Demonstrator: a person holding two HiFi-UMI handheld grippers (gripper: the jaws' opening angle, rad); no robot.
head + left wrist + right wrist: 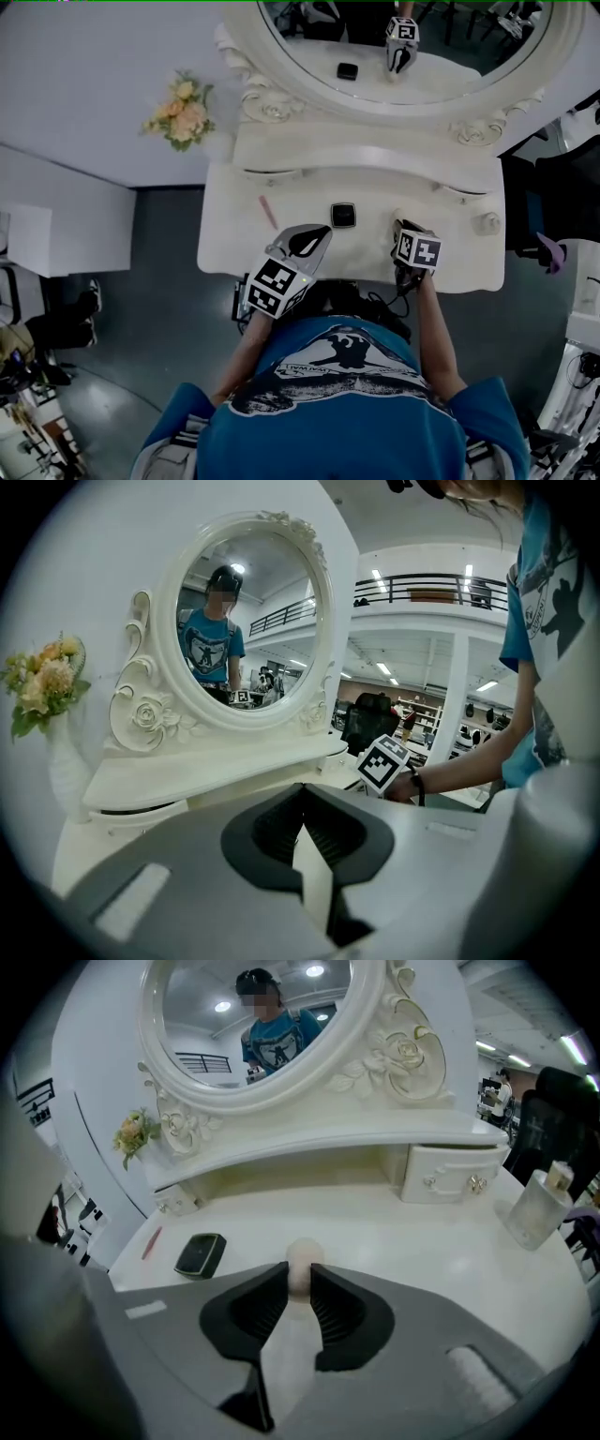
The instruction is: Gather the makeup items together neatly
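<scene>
My right gripper [300, 1276] pinches the pale sponge [302, 1258] only at its tips (left gripper [302, 801] pressed together, empty), so it could squirt out short of the black compact [200, 1253].

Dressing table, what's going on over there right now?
A person stands at the white dressing table with a claw in each hand. The right claw is clamped on a pale round puff over the tabletop. The left claw is shut and empty. A black compact and a pink stick lie on the table, apart, not yet gathered.
</scene>
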